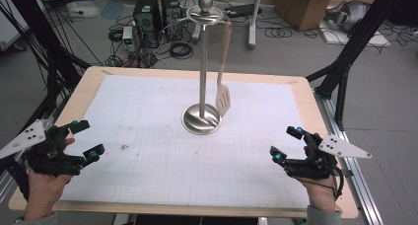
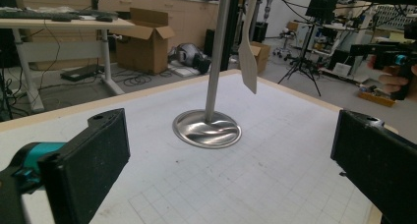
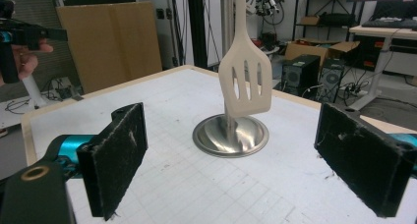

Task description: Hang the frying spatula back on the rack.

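Hovering at the tabletop's (image 1: 123,87) left edge, the left gripper (image 1: 89,138) has its jaws apart, holding nothing. The beige slotted plastic spatula (image 1: 223,100) hangs from the polished steel utensil stand (image 1: 202,119) at centre, well apart from both grippers. Right gripper (image 1: 288,143), near the right edge: jaws spread, unloaded. No legible writing.

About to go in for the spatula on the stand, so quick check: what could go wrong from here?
1. The spatula hangs freely from the stand's top ring; a nudge may set it swinging away from the tongs.
2. The stand is tall on a small round base; a sideways pull could tip it.
3. Both the left tongs and right tongs are open and far from it, so the approach is long.
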### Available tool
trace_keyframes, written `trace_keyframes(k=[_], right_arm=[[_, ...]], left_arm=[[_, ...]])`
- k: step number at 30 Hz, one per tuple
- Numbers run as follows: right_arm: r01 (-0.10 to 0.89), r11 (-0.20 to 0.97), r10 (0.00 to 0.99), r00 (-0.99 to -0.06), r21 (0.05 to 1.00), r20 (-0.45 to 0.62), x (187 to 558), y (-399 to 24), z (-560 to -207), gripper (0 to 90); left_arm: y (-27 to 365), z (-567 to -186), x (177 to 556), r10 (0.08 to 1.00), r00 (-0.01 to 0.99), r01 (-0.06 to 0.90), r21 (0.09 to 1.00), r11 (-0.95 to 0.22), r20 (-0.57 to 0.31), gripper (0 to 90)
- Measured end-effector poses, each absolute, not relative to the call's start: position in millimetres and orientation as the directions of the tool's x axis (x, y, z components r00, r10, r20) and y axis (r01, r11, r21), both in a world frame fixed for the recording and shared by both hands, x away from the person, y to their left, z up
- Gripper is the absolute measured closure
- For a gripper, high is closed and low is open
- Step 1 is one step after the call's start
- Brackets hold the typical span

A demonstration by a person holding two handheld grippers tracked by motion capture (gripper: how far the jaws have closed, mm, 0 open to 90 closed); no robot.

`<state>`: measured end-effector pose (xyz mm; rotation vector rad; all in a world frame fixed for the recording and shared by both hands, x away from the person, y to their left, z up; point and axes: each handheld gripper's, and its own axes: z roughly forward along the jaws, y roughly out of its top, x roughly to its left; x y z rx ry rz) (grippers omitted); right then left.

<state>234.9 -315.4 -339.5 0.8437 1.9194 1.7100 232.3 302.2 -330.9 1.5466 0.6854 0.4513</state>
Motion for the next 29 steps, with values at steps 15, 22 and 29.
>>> trace_keyframes(k=[15,22,29], right_arm=[[0.166,0.01,0.702,-0.704,0.986,0.111,234.4,-329.4,-344.5,11.5],[0.154,0.013,0.69,-0.717,0.988,0.103,236.3,-325.6,-343.4,11.5],[0.151,0.002,0.695,-0.711,0.989,0.107,235.0,-327.7,-342.7,11.5]], left_arm=[[298.0,-332.6,233.6,0.671,0.731,0.176,0.984,-0.013,-0.122,1.7],[300.1,-333.6,232.8,0.679,0.723,0.183,0.983,-0.012,-0.126,1.7],[299.8,-332.8,230.7,0.678,0.724,0.18,0.984,-0.004,-0.13,1.7]])
